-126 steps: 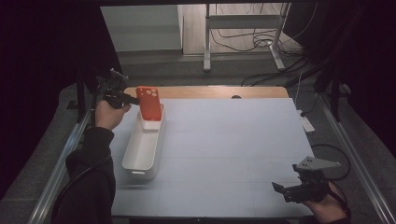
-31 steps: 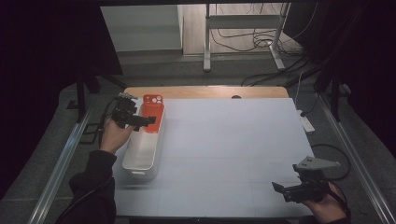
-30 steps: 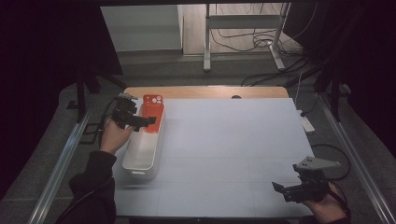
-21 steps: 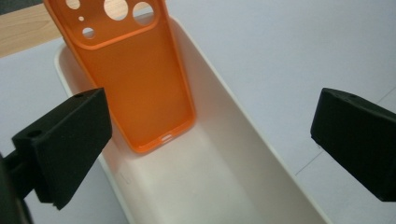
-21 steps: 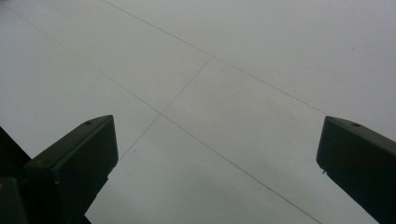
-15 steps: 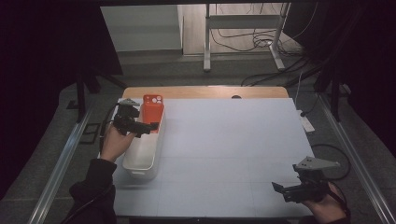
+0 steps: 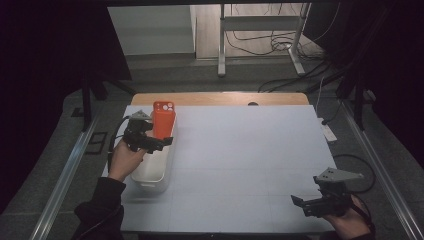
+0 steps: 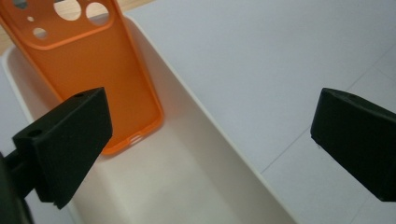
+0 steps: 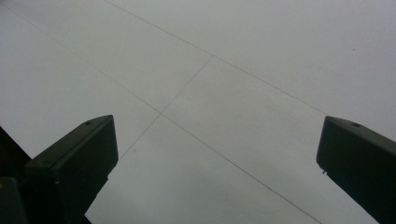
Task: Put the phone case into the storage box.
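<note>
The left gripper [image 7: 162, 142] hung over the white tray [image 7: 155, 172] near the tabletop's left edge, jaws spread wide and gripping nothing, one jaw inside the tray and the other out past its wall. The orange phone case [image 7: 163, 119] stood propped in the tray's far end, leaning on the end wall, its long axis running up and away just ahead of the jaws. So the left hand was by far the nearer, while the right gripper [image 7: 306, 205] sat at the near right corner, spread open too.
</note>
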{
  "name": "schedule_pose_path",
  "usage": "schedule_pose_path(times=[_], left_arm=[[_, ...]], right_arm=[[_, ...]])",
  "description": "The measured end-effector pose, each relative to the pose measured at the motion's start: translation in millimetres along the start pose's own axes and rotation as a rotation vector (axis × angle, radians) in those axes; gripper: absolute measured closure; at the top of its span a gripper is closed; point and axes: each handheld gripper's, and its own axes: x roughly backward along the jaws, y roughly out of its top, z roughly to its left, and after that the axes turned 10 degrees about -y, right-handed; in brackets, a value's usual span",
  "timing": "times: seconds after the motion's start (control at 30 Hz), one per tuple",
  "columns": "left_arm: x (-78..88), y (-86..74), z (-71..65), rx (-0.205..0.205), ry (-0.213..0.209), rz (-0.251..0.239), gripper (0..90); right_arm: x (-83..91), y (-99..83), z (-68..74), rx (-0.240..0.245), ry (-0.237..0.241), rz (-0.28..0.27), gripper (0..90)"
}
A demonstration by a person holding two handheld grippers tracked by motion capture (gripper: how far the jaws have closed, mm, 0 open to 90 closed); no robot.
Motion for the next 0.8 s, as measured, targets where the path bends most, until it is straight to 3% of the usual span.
schedule_pose_path(times=[0.3, 0.8], left_arm=[[1.3, -10.0, -18.5, -0.042, -0.017, -0.015, 0.0], [16.8, -33.8, -45.3, -0.050, -0.041, -0.039, 0.0]], right_arm=[[0.5, -0.3, -0.3, 0.001, 0.001, -0.003, 0.0], [0.8, -0.4, -0.1, 0.004, 0.001, -0.007, 0.0]])
